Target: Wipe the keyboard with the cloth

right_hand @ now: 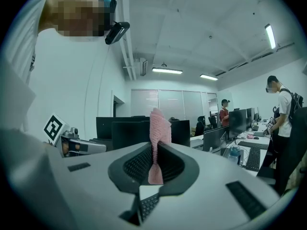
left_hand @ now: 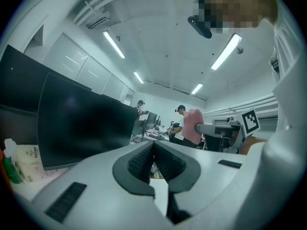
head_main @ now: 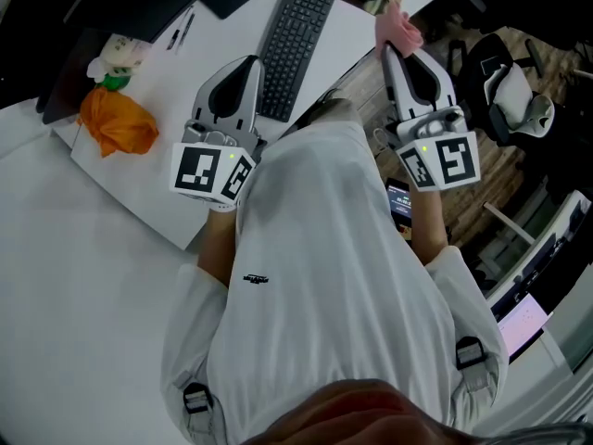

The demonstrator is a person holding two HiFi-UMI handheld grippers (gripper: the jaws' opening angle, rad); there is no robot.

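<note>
- The keyboard [head_main: 295, 44] lies slantwise on the white desk [head_main: 139, 184] in the upper middle of the head view. Nothing is on it and neither gripper touches it.
- The right gripper [head_main: 387, 52] sits at the upper right of that view, out past the desk's edge and to the right of the keyboard. In the right gripper view its jaws pinch the pink cloth [right_hand: 158, 128], and a tuft stands up beyond the tips.
- The left gripper [head_main: 248, 63] is just left of the keyboard's near end. In the left gripper view its jaws are pressed together with nothing between them.
- Both gripper views take in the ceiling, so both tools seem to be tilted upward. Wiping looks not yet begun, and the step in hand is probably bringing the cloth to the keys.
- To do it well, tip the right gripper down so that the free tuft meets the keys first, not the hard jaw tips.
- Only a little cloth sticks out, so a shallow angle and light pressure should keep the tips clear of the keycaps.
- Strokes along the rows, from one end to the other, would likely cover the board evenly.
- The keyboard may slide on the smooth desk, so the left gripper could rest against its near edge to steady it.
- An orange bundle [head_main: 116, 123] at the left of the frame is well clear of the wiping path.
</note>
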